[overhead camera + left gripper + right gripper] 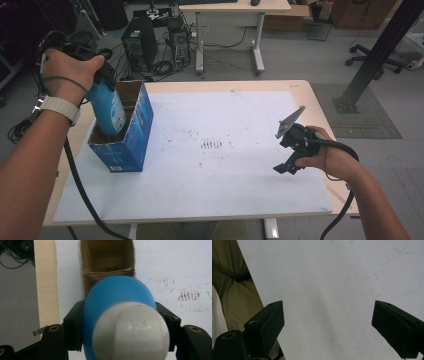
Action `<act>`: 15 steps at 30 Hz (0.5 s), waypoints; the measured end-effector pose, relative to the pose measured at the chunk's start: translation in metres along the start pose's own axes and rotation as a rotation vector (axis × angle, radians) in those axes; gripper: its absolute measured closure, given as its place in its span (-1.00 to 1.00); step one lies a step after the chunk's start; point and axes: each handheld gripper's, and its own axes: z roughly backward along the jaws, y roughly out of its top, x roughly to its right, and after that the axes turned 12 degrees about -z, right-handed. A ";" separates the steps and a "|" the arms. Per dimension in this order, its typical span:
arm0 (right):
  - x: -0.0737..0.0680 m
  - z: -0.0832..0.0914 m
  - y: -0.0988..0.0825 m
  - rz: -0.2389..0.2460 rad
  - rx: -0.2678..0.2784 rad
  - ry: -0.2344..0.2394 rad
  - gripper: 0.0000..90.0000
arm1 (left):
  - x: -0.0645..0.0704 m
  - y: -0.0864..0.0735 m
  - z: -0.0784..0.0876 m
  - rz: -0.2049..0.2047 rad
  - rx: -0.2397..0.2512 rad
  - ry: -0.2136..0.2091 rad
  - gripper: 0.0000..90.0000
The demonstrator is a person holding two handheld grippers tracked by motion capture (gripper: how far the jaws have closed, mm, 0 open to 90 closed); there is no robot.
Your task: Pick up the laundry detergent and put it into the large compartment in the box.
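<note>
A blue bottle (107, 107) with a white cap (131, 333) hangs upright, its lower part inside an open blue cardboard box (135, 137) at the table's left. My left gripper (97, 75) is shut on the bottle's upper body, one black jaw on each side in the left gripper view, where the blue bottle (117, 293) is above the box's brown inside (107, 257). My right gripper (286, 150) rests at the table's right side over the white sheet, open and with nothing between its jaws. In the right gripper view my right gripper (328, 322) points at bare white sheet.
A white sheet (210, 150) covers most of the wooden table (320, 107) and carries dark smudges (211, 145) near its middle. Beyond the table stand a computer tower (140, 42), tangled cables and a second desk (230, 7). A black post (372, 55) rises at right.
</note>
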 end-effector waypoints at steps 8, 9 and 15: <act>0.000 -0.003 -0.001 -0.002 -0.001 0.003 -0.76 | -0.001 -0.003 -0.020 -0.001 -0.006 -0.003 -0.17; 0.000 -0.003 -0.001 -0.002 -0.001 0.004 -0.76 | -0.001 -0.004 -0.023 0.001 -0.012 -0.005 -0.17; 0.001 -0.003 -0.002 -0.009 -0.002 0.002 -0.76 | -0.002 -0.006 -0.036 0.001 -0.019 -0.001 -0.17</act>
